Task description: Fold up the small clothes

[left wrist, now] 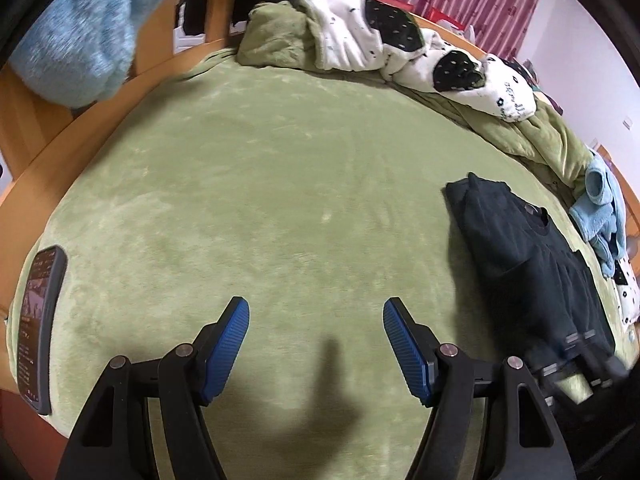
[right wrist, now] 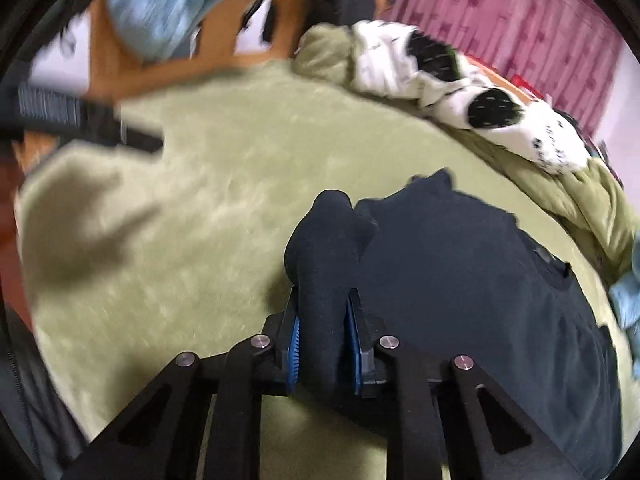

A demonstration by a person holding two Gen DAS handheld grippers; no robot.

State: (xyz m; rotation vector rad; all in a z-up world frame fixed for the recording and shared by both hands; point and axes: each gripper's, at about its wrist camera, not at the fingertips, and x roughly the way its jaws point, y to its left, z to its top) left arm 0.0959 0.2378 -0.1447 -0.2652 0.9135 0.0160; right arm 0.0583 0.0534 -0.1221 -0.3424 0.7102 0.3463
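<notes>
**Right gripper pinches the dark garment on the green bed**

The right gripper (right wrist: 322, 320) has its blue pads closed narrowly on a bunched fold of the dark garment (right wrist: 472, 280), which stands up between the fingers. The rest of that garment lies spread flat on the green blanket (right wrist: 180, 240), towards the right side of the bed.

The left gripper (left wrist: 316, 320) hangs over bare blanket with its jaws wide apart and nothing between them; the dark garment lies to its right, apart from it.

A phone (left wrist: 40, 328) rests near the blanket's left edge. A black-and-white quilt (left wrist: 400, 44) is heaped along the far side, and light blue clothes (left wrist: 604, 216) sit just beyond the dark garment
</notes>
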